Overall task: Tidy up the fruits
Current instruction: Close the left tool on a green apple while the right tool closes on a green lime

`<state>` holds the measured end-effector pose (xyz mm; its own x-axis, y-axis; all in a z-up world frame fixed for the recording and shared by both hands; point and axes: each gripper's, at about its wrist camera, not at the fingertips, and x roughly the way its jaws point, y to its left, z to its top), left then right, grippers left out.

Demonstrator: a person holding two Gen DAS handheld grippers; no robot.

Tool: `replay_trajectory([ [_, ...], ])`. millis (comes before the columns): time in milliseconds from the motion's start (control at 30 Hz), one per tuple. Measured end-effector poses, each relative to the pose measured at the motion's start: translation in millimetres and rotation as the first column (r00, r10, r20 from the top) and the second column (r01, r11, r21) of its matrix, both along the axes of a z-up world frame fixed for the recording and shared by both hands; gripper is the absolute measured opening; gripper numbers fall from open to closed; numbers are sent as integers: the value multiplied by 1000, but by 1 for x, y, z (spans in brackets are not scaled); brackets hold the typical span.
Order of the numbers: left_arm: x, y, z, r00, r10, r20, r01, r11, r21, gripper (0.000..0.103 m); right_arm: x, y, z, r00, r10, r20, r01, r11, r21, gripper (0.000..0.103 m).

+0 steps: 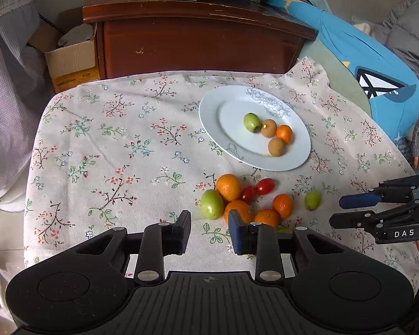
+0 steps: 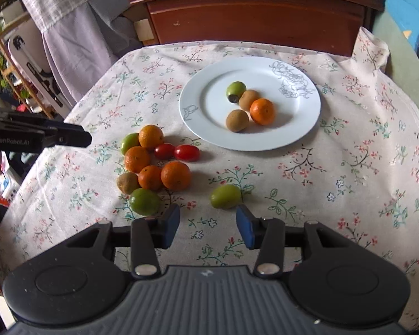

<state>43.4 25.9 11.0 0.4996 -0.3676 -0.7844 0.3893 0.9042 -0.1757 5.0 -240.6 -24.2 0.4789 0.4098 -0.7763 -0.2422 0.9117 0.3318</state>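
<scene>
Right tongs (image 2: 208, 224), parted and empty, hover just below the lone green oval fruit (image 2: 226, 196), lying crosswise at lower centre. Left tongs (image 1: 209, 229), also apart and empty, sit farther off.

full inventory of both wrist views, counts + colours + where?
plate: 1, white, on the cloth, far centre
fruit on plate: 4; 1 green, 2 brown, 1 orange
loose pile: 4 oranges, 2 red tomatoes, 2 green, 1 brown
lone green fruit: 1, right of pile
tablecloth: 1, floral
cabinet: 1, brown, behind
cardboard box: 1, left of cabinet
left gripper: jaws open, empty
right gripper: jaws open, empty
</scene>
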Motion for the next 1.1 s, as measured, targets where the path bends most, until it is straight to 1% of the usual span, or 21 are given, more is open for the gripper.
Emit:
replay_trajectory([
  [33, 1, 2, -1, 1000, -4, 4, 4, 1000, 5, 29, 2, -2, -3, 999, -22, -29, 22, 1000, 0, 45],
  [100, 5, 3, -3, 1000, 11, 10, -11, 1000, 6, 29, 8, -1, -8, 996, -49, -81, 46, 998, -44, 46],
  [133, 8, 4, -3, 1000, 25, 4, -25, 1000, -11, 29, 13, 1, -6, 994, -61, -95, 54, 996, -74, 46],
  [167, 10, 3, -4, 1000, 27, 0, -27, 999, -27, 29, 16, 4, -2, 994, -58, -88, 50, 995, -90, 47],
  [233, 16, -1, -6, 1000, 12, -9, -12, 999, -32, 29, 17, 9, 5, 1000, 2, -18, -4, 996, -84, 46],
  [267, 18, -3, -7, 1000, 2, -10, -3, 1000, -31, 29, 19, 12, 6, 1000, 25, -2, -25, 995, -98, 46],
  [333, 22, -9, -13, 1000, -7, -20, 6, 1000, -18, 29, 23, 15, 4, 998, 55, 6, -54, 990, -129, 46],
  [433, 28, -13, -23, 999, -11, -50, 11, 1000, -15, 29, 29, 14, 1, 995, 101, 8, -99, 988, -121, 46],
  [500, 30, -15, -29, 999, -12, -46, 12, 1000, -5, 29, 27, 15, 2, 991, 128, 27, -124, 985, -123, 46],
  [533, 32, -15, -33, 998, -4, -58, 4, 1000, -5, 29, 27, 17, 1, 989, 145, 27, -140, 982, -124, 46],
  [600, 36, -14, -38, 996, -3, -93, 0, 999, -35, 29, 25, 23, 0, 985, 171, 36, -162, 973, -167, 46],
  [633, 38, -14, -39, 996, -2, -95, -2, 999, -46, 29, 25, 26, 0, 982, 185, 46, -174, 967, -185, 46],
  [700, 40, -17, -40, 996, 8, -84, -10, 1000, -20, 29, 25, 29, 0, 979, 198, 46, -186, 963, -194, 46],
  [733, 41, -19, -41, 996, 5, -91, -6, 1000, -9, 31, 26, 30, -1, 978, 202, 43, -191, 963, -190, 46],
  [833, 42, -23, -43, 996, 0, -90, -1, 1000, -10, 30, 26, 32, -3, 977, 212, 36, -203, 963, -180, 46],
  [967, 44, -26, -43, 996, 2, -88, -2, 1000, -4, 30, 27, 34, -6, 976, 217, 27, -208, 958, -198, 46],
  [1100, 46, -34, -48, 995, -1, -98, 4, 999, 34, 30, 27, 34, -6, 977, 209, 29, -199, 959, -204, 46],
])
